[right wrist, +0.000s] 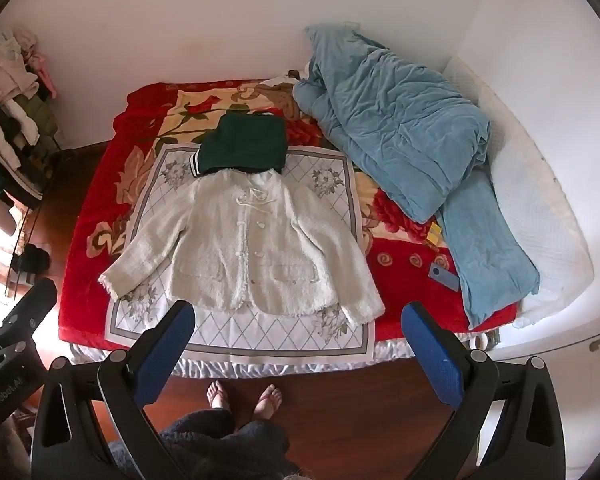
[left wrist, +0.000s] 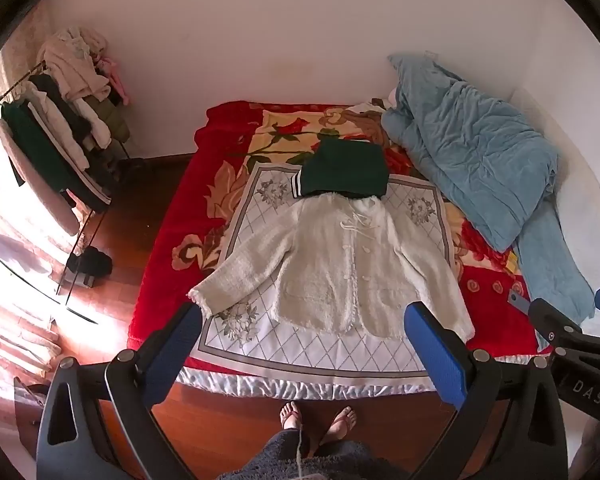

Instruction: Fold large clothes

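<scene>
A white fuzzy buttoned jacket (left wrist: pixel 332 264) lies spread flat, front up, sleeves out to both sides, on a white patterned cloth (left wrist: pixel 284 344) on the bed; it also shows in the right wrist view (right wrist: pixel 252 248). A folded dark green garment (left wrist: pixel 346 170) (right wrist: pixel 246 146) lies just beyond its collar. My left gripper (left wrist: pixel 304 320) is open and empty, held above the near bed edge. My right gripper (right wrist: pixel 298 320) is open and empty, held at the same height beside it.
A red floral blanket (left wrist: pixel 168 208) covers the bed. A bunched blue duvet (right wrist: pixel 404 128) lies along the right side, with a blue phone (right wrist: pixel 444 276) beside it. A loaded clothes rack (left wrist: pixel 60 128) stands at left. My feet (right wrist: pixel 244 396) stand on the wooden floor.
</scene>
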A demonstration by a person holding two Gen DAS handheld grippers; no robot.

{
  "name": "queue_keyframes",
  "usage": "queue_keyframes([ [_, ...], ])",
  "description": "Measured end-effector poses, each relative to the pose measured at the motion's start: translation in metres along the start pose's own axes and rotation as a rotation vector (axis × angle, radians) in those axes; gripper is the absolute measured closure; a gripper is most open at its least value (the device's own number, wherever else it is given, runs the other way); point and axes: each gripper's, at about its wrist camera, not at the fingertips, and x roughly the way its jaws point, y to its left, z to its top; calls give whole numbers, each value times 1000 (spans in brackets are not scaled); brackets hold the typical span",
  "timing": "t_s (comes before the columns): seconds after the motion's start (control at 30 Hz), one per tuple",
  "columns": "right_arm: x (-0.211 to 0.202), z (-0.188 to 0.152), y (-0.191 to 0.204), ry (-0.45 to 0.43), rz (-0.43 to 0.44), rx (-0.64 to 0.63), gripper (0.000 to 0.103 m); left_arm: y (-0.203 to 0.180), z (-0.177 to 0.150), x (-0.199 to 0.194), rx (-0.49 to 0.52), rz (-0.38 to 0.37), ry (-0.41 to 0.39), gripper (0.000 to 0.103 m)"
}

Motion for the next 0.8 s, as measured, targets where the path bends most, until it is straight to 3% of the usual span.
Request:
queue_keyframes([
  [0.8, -3, -1, 0, -3, -1, 1, 0, -15, 0, -4, 4, -3, -4, 0],
])
